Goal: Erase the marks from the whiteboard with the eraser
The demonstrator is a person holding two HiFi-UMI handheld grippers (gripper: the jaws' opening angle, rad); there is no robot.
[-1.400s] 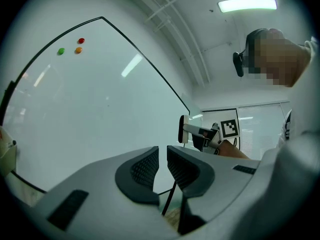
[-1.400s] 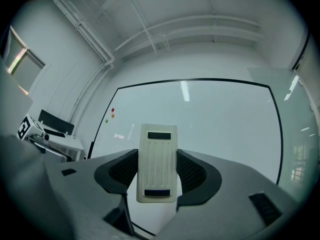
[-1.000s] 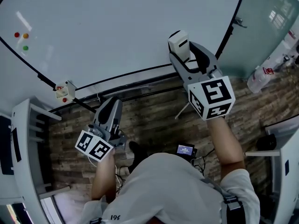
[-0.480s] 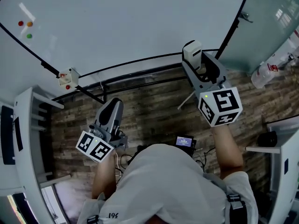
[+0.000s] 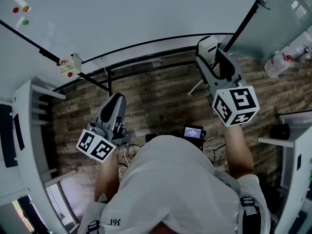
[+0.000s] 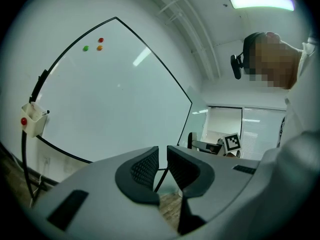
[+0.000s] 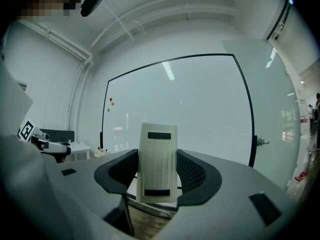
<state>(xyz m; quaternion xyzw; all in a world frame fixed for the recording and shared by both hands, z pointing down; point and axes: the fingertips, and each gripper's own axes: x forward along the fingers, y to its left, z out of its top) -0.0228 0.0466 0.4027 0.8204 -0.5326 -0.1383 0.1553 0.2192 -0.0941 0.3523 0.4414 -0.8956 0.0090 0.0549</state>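
Dark wood-plank floor [image 5: 161, 106], white furniture [image 5: 24, 130] at left, lit ceiling strip light [image 6: 261, 2].

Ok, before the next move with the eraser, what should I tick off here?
1. Eraser gripped between the right gripper's jaws: ok.
2. Eraser pressed against the whiteboard: not ok, held off it.
3. Marks left on the whiteboard: cannot tell, none seen.
4. Left gripper empty, jaws slightly apart: ok.
5. Left gripper held low, away from the whiteboard: ok.

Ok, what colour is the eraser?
The eraser is cream-white with two dark bars, best seen in the right gripper view.
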